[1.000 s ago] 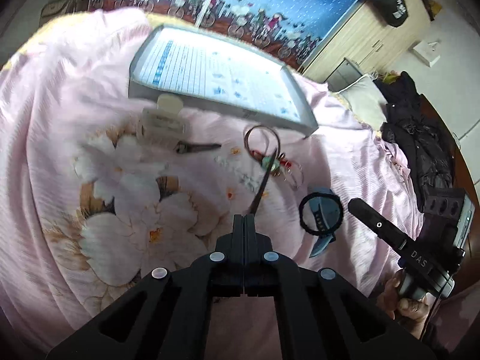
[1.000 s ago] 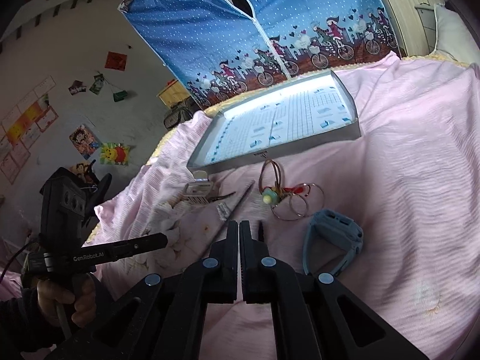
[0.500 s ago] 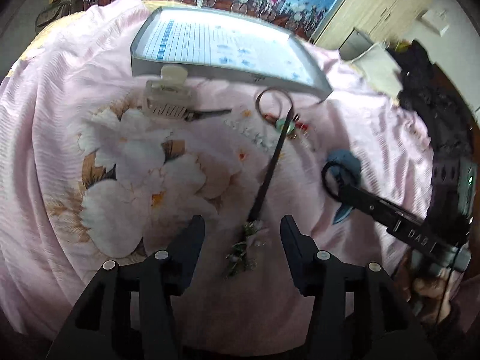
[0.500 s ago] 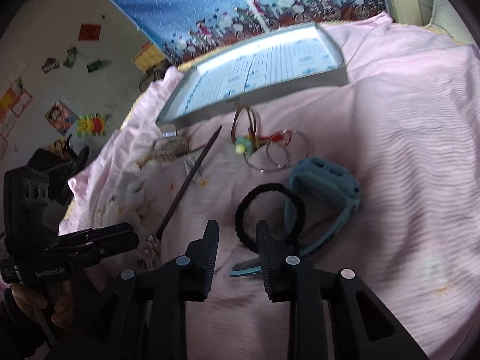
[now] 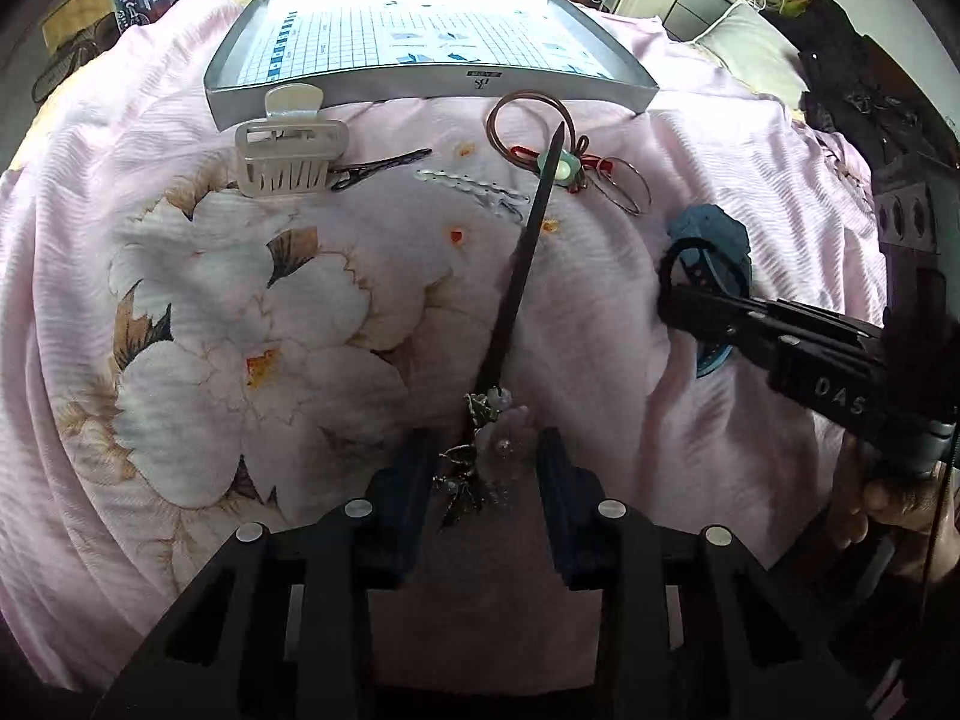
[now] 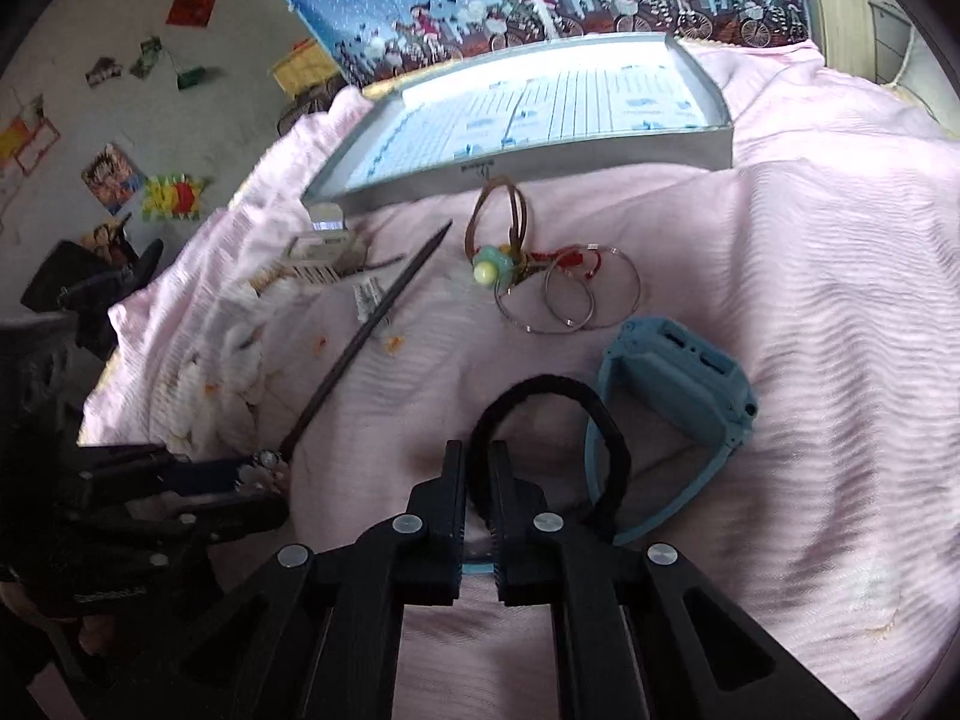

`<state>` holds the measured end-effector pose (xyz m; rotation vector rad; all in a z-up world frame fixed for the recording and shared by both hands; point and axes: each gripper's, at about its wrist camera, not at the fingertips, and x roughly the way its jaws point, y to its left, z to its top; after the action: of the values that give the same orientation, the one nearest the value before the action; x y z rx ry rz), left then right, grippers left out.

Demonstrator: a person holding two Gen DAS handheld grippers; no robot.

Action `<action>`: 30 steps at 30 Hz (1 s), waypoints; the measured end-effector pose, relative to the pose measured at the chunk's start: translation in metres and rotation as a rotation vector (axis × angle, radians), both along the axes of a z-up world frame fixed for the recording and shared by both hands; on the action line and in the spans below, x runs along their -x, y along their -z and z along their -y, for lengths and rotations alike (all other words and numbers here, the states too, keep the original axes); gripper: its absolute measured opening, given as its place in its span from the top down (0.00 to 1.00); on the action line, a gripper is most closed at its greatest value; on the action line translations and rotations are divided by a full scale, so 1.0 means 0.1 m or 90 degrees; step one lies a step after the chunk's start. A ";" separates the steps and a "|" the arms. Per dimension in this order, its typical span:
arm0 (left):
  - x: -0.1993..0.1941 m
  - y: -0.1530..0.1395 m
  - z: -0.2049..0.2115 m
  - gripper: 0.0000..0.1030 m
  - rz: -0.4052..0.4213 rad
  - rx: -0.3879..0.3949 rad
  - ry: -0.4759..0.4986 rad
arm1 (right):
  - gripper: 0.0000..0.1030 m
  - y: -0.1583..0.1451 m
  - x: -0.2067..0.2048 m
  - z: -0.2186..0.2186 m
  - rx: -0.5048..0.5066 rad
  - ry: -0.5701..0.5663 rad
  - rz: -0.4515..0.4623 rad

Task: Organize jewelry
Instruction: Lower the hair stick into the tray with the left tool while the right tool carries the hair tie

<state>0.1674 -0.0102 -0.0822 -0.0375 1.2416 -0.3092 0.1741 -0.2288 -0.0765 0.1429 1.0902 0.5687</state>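
We see a pink, finely ribbed cloth bedspread (image 5: 690,138) under everything. The dark, matt hair stick (image 5: 522,264) looks like wood, its flowered end glinting. The thin hoop bangles (image 6: 570,294) shine like metal, the beige claw clip (image 5: 288,156) like smooth plastic, and the black hair tie (image 6: 606,420) like fuzzy fabric.

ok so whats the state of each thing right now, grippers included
left gripper: open, straddling the flower end of the hairpin
right gripper: nearly shut around the black hair tie
hairpin: lying flat on the bedspread
tray: empty
claw clip: closed, resting against the tray
blue watch: strap fastened in a loop
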 end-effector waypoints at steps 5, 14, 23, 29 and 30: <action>0.06 -0.10 0.01 0.87 0.032 0.021 0.003 | 0.94 -0.14 0.07 0.04 -0.034 0.012 0.031; 0.08 -0.17 0.02 0.88 0.053 0.049 -0.002 | 0.94 -0.27 0.12 0.02 -0.056 0.009 0.065; 0.17 -0.41 -0.01 0.88 0.147 0.071 -0.009 | 0.94 -0.30 0.13 0.06 -0.069 0.020 0.077; 0.18 -0.56 -0.02 0.88 0.211 0.068 -0.018 | 0.94 -0.39 0.08 0.02 -0.070 0.010 0.105; 0.11 -0.59 -0.04 0.88 0.214 0.073 -0.025 | 0.94 -0.42 0.02 -0.03 -0.061 -0.003 0.106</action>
<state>0.1561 -0.0064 -0.0230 -0.1044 0.8883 -0.3383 0.1725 -0.2261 -0.0350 0.1743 0.9020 0.6261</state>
